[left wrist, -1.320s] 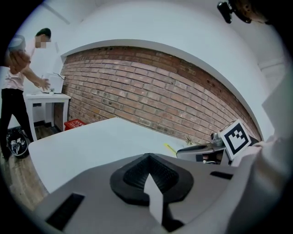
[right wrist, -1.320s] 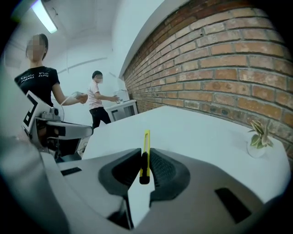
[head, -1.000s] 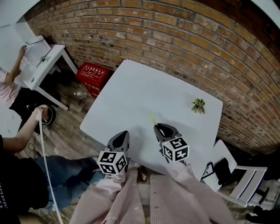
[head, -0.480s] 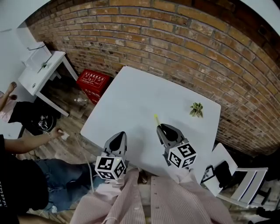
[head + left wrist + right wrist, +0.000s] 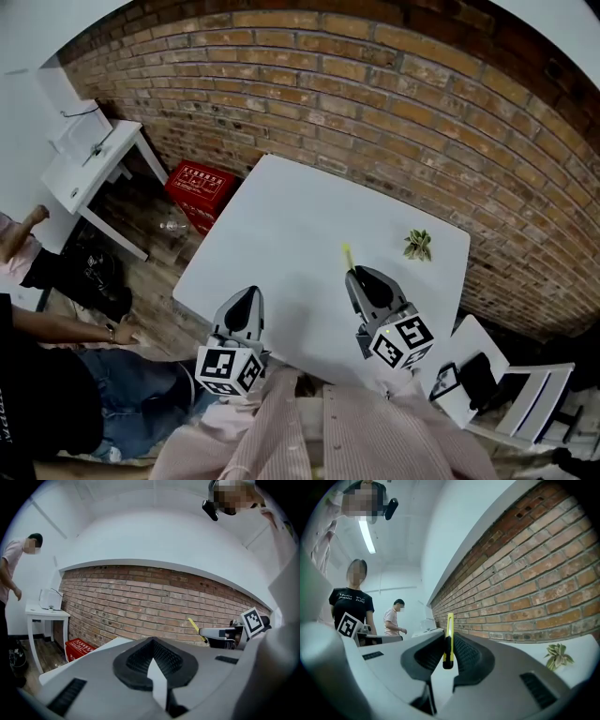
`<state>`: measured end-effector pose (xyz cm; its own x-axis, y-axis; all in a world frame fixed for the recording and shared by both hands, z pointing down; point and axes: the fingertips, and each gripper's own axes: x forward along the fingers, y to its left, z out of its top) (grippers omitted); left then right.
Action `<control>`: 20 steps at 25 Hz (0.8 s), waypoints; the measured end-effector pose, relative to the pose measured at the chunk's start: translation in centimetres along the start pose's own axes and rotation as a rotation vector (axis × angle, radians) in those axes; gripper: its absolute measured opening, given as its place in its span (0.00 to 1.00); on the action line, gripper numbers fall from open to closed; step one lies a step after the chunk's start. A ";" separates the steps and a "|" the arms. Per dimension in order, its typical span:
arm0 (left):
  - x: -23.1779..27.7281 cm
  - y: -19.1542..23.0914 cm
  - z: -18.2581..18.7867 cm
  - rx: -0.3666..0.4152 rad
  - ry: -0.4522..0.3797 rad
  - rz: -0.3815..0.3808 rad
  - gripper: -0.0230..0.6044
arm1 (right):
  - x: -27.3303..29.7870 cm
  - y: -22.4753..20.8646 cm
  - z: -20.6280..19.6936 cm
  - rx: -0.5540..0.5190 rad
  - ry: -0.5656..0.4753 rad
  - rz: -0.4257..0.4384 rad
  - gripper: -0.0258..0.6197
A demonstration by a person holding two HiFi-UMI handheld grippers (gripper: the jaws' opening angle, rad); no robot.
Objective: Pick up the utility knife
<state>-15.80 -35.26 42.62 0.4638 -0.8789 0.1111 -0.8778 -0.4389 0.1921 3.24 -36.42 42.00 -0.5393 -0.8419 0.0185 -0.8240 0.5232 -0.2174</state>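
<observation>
The utility knife (image 5: 348, 257) is slim and yellow with a dark end. My right gripper (image 5: 362, 275) is shut on it, and its front end sticks out past the fingertips, above the white table (image 5: 281, 211). In the right gripper view the knife (image 5: 449, 637) stands on edge between the ribbed pads of that gripper (image 5: 449, 652). The left gripper view shows the knife (image 5: 194, 626) and the right gripper (image 5: 219, 632) from the side. My left gripper (image 5: 247, 296) hangs over the table's near edge, its jaws (image 5: 152, 641) together with nothing in them.
A small green plant (image 5: 416, 245) sits near the table's far right corner, also in the right gripper view (image 5: 558, 654). A brick wall runs behind. On the floor left are a red crate (image 5: 201, 178) and a white side table (image 5: 89, 159). A white chair (image 5: 525, 394) stands right. A person's arm (image 5: 56, 323) shows at the left.
Both grippers have risen above the table, the right one carrying the knife up with it. The person at the left has drawn their arm back.
</observation>
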 end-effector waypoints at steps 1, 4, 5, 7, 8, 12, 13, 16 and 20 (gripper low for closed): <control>0.0 -0.1 0.3 0.007 -0.007 0.001 0.02 | -0.2 -0.1 0.5 -0.003 -0.012 -0.003 0.13; -0.1 0.0 1.2 0.036 -0.027 0.010 0.02 | -0.4 -0.3 1.9 -0.010 -0.045 -0.013 0.13; -0.2 0.0 1.5 0.044 -0.034 0.014 0.02 | -0.5 -0.4 2.1 -0.012 -0.053 -0.017 0.13; -0.3 0.1 2.2 0.057 -0.050 0.020 0.02 | -0.6 -0.6 2.6 -0.012 -0.067 -0.023 0.13; -0.4 0.1 2.6 0.064 -0.057 0.023 0.02 | -0.7 -0.7 2.8 -0.012 -0.073 -0.025 0.13; -0.6 0.0 3.4 0.081 -0.077 0.031 0.02 | -1.2 -1.0 3.5 -0.012 -0.093 -0.031 0.13; -0.7 0.0 3.5 0.082 -0.079 0.033 0.02 | -1.3 -1.0 3.6 -0.012 -0.094 -0.033 0.13; -0.7 0.1 3.5 0.082 -0.077 0.038 0.02 | -1.4 -1.3 3.5 -0.018 -0.092 -0.034 0.13; -0.6 0.2 3.2 0.079 -0.066 0.046 0.02 | -1.5 -1.6 3.5 -0.023 -0.094 -0.037 0.13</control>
<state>-16.68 -35.39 39.51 0.4160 -0.9078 0.0530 -0.9059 -0.4086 0.1108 5.94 -36.48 38.86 -0.4908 -0.8688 -0.0656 -0.8474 0.4935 -0.1959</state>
